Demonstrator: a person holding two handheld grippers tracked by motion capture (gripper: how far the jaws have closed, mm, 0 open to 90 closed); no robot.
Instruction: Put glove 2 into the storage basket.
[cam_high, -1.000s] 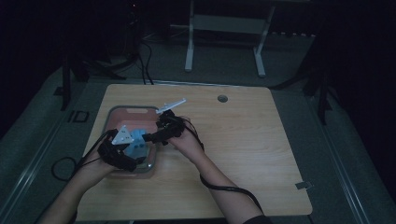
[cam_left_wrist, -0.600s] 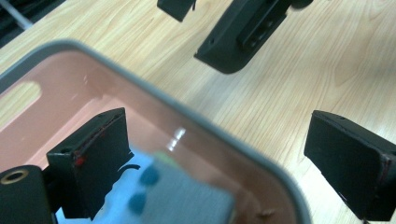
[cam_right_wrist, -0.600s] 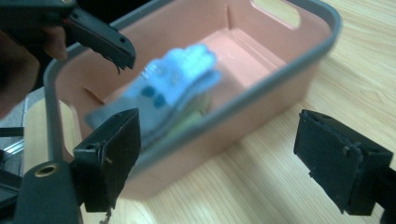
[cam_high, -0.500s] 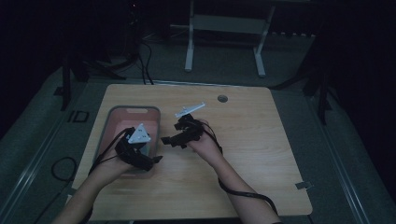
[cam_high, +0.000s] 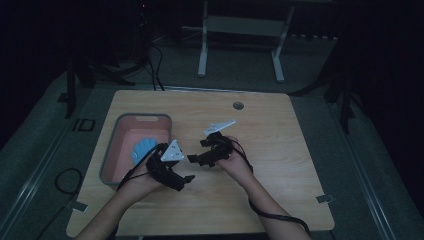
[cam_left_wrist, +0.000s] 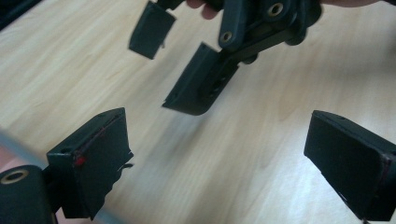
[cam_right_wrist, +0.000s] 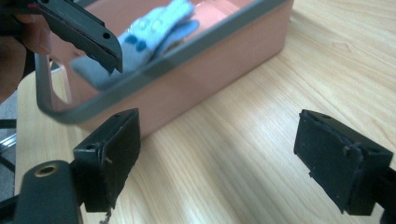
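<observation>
A light blue cloth (cam_high: 143, 148) lies inside the pink bin (cam_high: 120, 131), at the left of centre in the high view; in the right gripper view it shows at the upper left of the frame (cam_right_wrist: 154, 28), bunched against the bin's near wall and reaching up to its grey rim (cam_right_wrist: 196, 49). No jaws touch it. The left gripper (cam_high: 186, 179) sits just right of the bin, low in the middle of the high view, over the bare wood of the table (cam_high: 280, 150), its jaws spread wide with nothing between them. The right gripper (cam_high: 195, 159) is close beside it, a little higher in the frame, its jaws likewise spread and empty. In the left gripper view the right gripper (cam_left_wrist: 180, 60) hangs in the upper middle, near but apart. A round grommet hole (cam_high: 238, 106) lies in the table's far part.
</observation>
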